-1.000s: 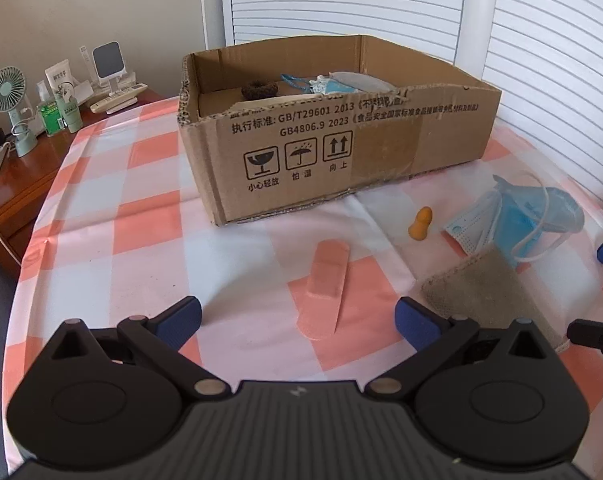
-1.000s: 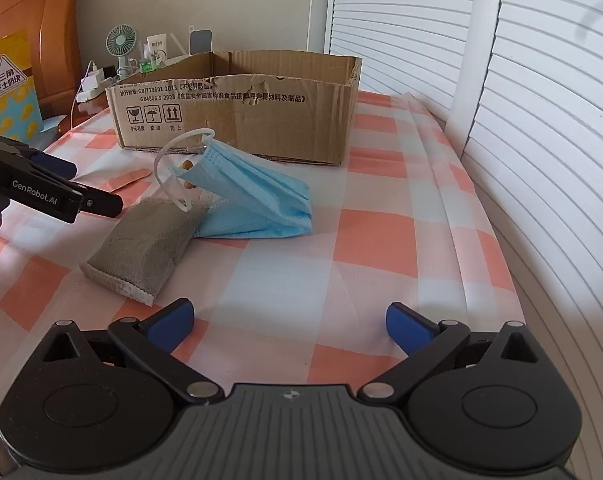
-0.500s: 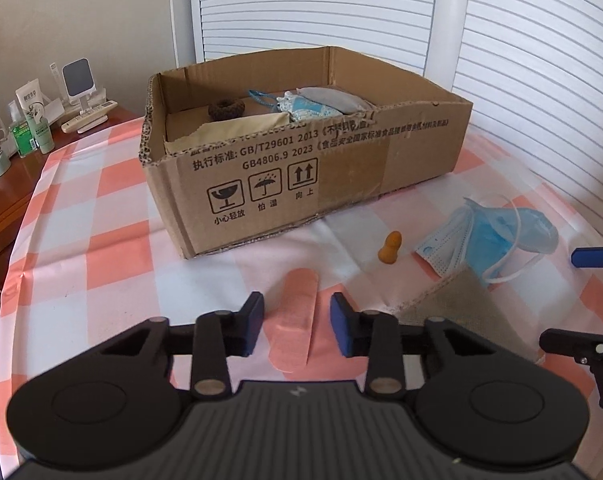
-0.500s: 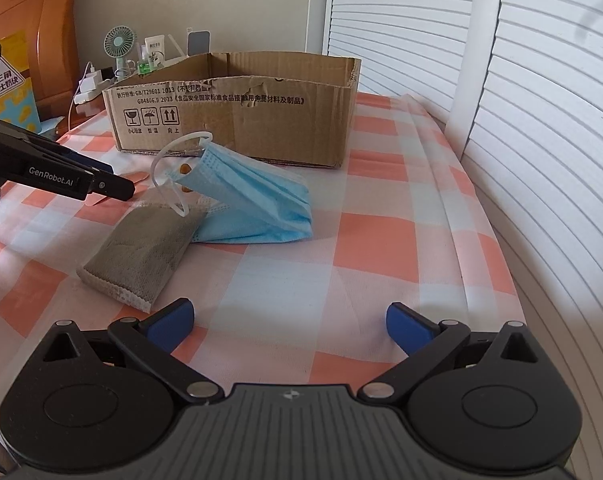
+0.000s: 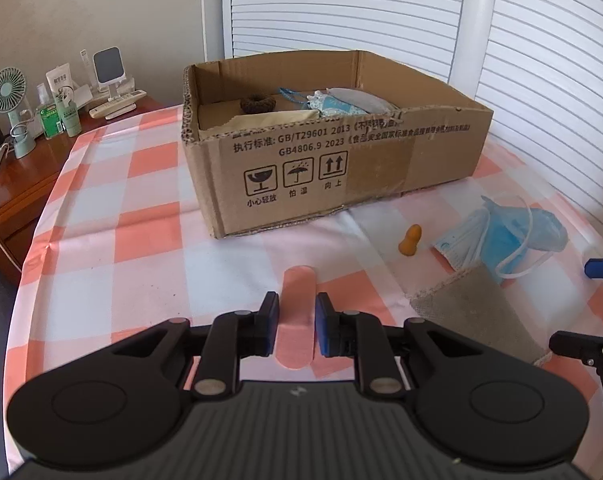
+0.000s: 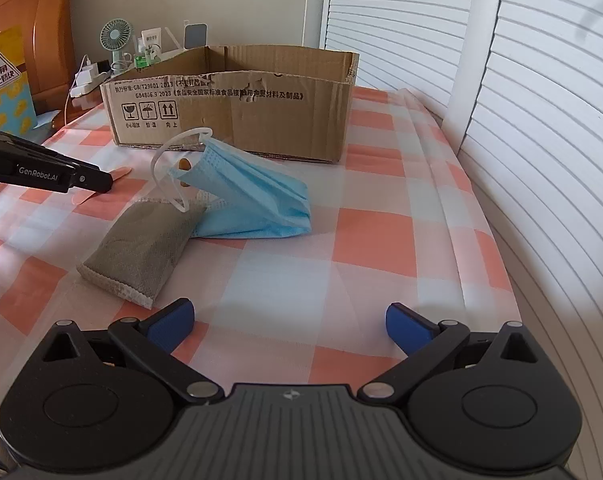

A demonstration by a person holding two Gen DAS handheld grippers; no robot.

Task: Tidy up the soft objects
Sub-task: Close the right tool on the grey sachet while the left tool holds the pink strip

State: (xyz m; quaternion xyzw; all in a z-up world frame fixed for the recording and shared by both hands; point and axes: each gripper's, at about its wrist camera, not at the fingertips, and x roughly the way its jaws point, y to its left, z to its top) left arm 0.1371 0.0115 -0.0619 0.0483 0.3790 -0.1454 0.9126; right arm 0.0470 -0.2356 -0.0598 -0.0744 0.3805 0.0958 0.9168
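The pink adhesive bandage (image 5: 297, 316) lay flat on the checked desk (image 5: 113, 216), low in the centre of the left wrist view, with its near half between the blue pads of your left claw (image 5: 297, 330). That claw's jaws had just been closing around the strip and stood narrow, though you could not tell from the pictures whether the pads pressed it. Just right of it, an orange earplug (image 5: 410, 242) stood near the front corner of the cardboard box (image 5: 341, 168), which held a dark hair tie (image 5: 257, 103) and some fabric items at the upper centre. Further right lay a blue face mask (image 6: 253, 196), its edge resting on a grey fabric pouch (image 6: 141, 248). In the right wrist view, your right claw (image 6: 289, 324) hung wide and empty at the bottom centre, over bare cloth, well apart from the mask. A green desk fan (image 5: 9, 100) stood on the wooden side table at the left edge.
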